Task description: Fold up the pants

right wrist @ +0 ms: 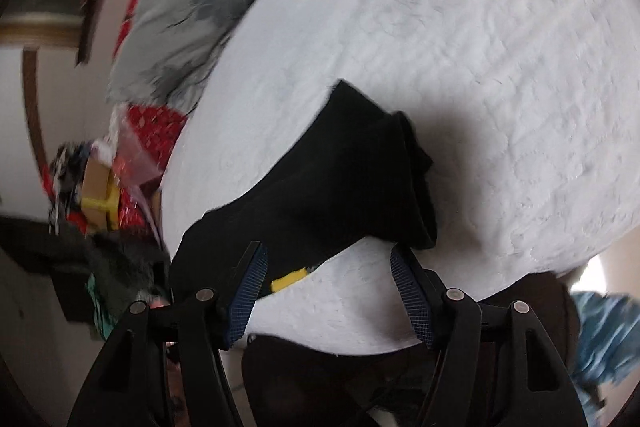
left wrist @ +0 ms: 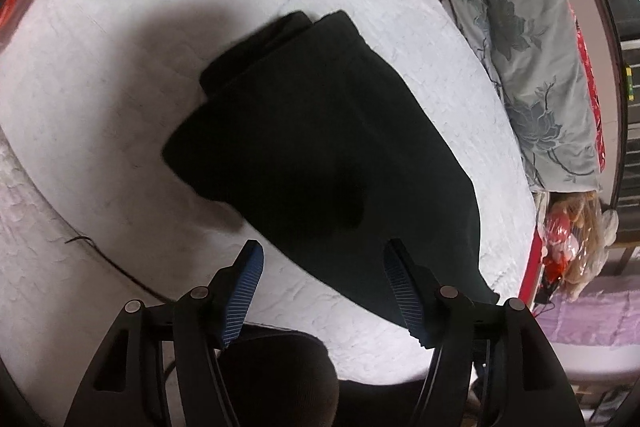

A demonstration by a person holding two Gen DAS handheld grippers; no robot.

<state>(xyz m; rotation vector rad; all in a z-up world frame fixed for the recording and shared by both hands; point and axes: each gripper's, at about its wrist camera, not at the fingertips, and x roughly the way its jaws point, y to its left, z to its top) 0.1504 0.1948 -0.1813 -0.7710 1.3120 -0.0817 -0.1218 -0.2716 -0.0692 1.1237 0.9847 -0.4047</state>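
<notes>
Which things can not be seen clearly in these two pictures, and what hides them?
- Pants, left wrist view: so dark that the folds hardly show; the near edge lies behind a tool finger.
- Yellow piece, right wrist view: part under the pants; what it is I cannot tell.
- Clutter beside the bed, right wrist view: blurred.
- Pillow, right wrist view: blurred, cut by the top edge.

black pants [left wrist: 320,147] folded up into a chunky bundle, lying flat near the middle of the white bedspread [left wrist: 120,27]
</notes>
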